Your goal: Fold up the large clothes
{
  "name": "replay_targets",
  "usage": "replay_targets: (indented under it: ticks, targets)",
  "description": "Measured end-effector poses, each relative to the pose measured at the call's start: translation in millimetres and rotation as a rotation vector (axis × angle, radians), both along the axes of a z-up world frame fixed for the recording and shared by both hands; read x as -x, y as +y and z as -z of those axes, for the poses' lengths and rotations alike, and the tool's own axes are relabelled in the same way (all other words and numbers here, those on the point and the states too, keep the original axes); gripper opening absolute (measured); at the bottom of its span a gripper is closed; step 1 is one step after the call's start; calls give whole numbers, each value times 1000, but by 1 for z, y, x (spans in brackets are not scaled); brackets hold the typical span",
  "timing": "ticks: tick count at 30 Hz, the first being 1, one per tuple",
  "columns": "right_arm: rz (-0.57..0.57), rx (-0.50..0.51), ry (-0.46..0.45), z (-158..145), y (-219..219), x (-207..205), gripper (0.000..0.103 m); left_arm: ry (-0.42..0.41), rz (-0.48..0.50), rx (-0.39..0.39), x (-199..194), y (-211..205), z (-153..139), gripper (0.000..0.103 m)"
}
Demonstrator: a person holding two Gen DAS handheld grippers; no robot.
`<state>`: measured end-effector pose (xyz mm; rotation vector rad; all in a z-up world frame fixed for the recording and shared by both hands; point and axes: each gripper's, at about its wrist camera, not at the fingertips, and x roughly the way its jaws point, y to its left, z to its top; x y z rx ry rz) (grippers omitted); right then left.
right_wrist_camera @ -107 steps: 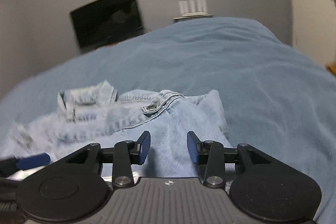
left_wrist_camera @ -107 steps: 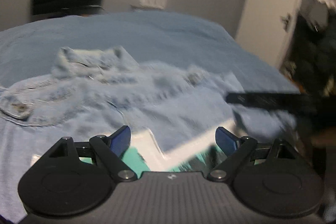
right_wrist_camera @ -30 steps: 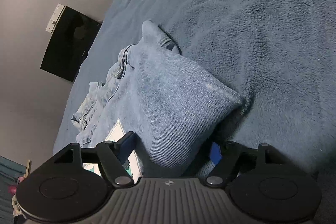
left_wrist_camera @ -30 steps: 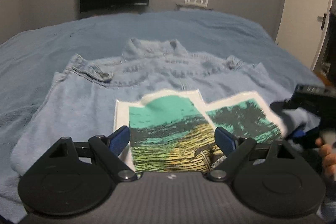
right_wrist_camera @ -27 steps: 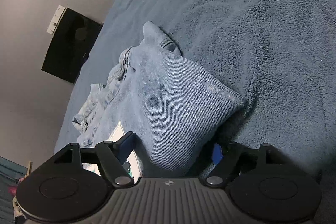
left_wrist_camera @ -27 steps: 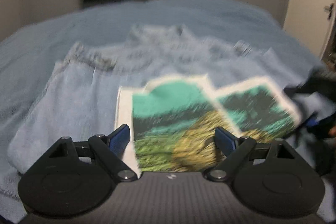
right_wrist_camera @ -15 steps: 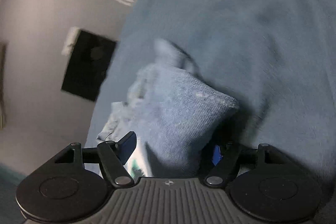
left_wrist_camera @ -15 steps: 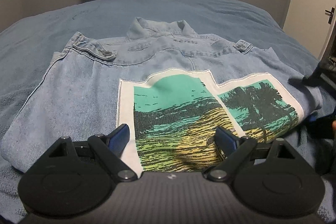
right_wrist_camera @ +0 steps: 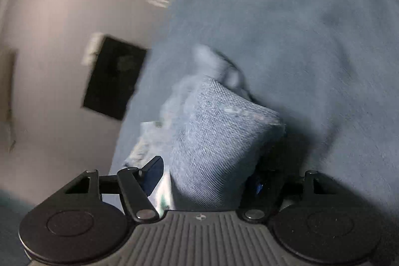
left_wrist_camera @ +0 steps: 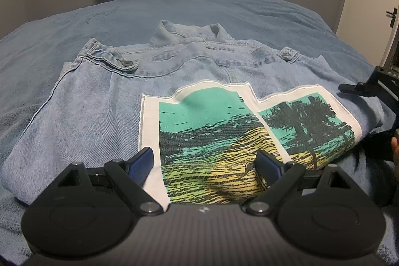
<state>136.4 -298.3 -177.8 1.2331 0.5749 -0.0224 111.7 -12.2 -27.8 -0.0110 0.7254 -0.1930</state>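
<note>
While the denim jacket (left_wrist_camera: 94, 121) lies flat on the bed (left_wrist_camera: 224, 11), back side up, I hold one hand-held gripper at each of its near corners, I think so that I can lift the bottom edge and fold it up toward the collar (left_wrist_camera: 189, 31).

My left hand-held gripper (left_wrist_camera: 204, 162) hangs just over the bottom edge. Its jaws stand wide apart and they pinch nothing. The picture patch (left_wrist_camera: 224, 121) shows between them.

My right hand-held gripper (right_wrist_camera: 205, 175) is at the right side of the jacket, tipped over sideways. A thick folded corner of denim sits between its jaws. The jaws have just been opening a little. The picture there is blurry and one pad is in the dark, so I cannot tell if the pads press on the cloth.

The jacket is light blue and looks thick and stiff. It is spread out wide, with the collar at the far end, away from me. Both sides look tucked in, so the edges are straight. A strap with a button (left_wrist_camera: 124, 63) lies near the left shoulder. The patch has a white border and shows a green sky, a dark palm tree and yellow sand. The bed cover under it is blue and fuzzy.
</note>
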Motion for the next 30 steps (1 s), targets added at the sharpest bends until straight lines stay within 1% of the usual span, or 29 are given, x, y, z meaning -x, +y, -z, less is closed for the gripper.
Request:
replay_targets:
  ticks: [1,3,5,6,8,9,10,13,15,16,17,18,19,21,22,24,25,26,27,28,30]
  targets:
    - [8,-21,-4,2,0,-3,71,-1,0,-2,0,0,0,89]
    - [7,-15,-15,1,-1,-8,73,-8,-4,-2,0,0,-1,89]
    - [18,-3,-16,2,2,-13,73,-46,-21,-4,-3,1,-7,89]
    - [26,-1,-19,2,3,-11,72,-77,-34,9,-7,2,-11,89]
    - [41,4,-33,1,8,-7,69,-104,-76,23,-21,2,-18,89]
    - [46,4,-39,1,7,3,67,-103,-88,10,-33,0,-19,89]
    - [48,13,-47,0,11,3,66,-100,-91,-14,-44,-3,-18,89]
    - [44,49,-64,-7,9,8,63,-54,-82,-114,-75,-14,-3,89]
    - [36,93,-79,-15,13,11,62,-50,-83,-137,-87,-14,7,98]
    - [28,132,-89,-20,18,12,62,-46,-98,-125,-90,-11,11,102]
    - [17,184,-99,-26,23,9,62,-35,-108,-94,-92,-7,16,102]
    - [9,213,-104,-28,24,8,62,-37,-110,-78,-92,-5,19,103]
    - [-6,234,-87,-26,23,3,62,-46,-108,-72,-90,-3,21,103]
    - [15,185,-27,-11,16,-7,62,-60,-106,-81,-88,-5,23,103]
    - [14,200,-30,-11,16,-8,62,-62,-108,-87,-86,-7,22,103]
    - [-17,331,-75,-27,31,-8,60,-62,-111,-81,-87,-6,22,103]
    - [-46,418,-121,-39,41,-7,58,-62,-112,-70,-86,-4,19,102]
    - [-75,513,-171,-52,52,-6,56,-55,-111,-56,-86,0,16,99]
    - [-92,565,-203,-59,60,-4,54,-41,-116,-42,-84,5,9,98]
    - [-103,595,-232,-66,65,-2,53,-33,-127,-33,-80,12,0,97]
    - [-108,623,-231,-71,69,0,52,-44,-164,-30,-68,34,-20,97]
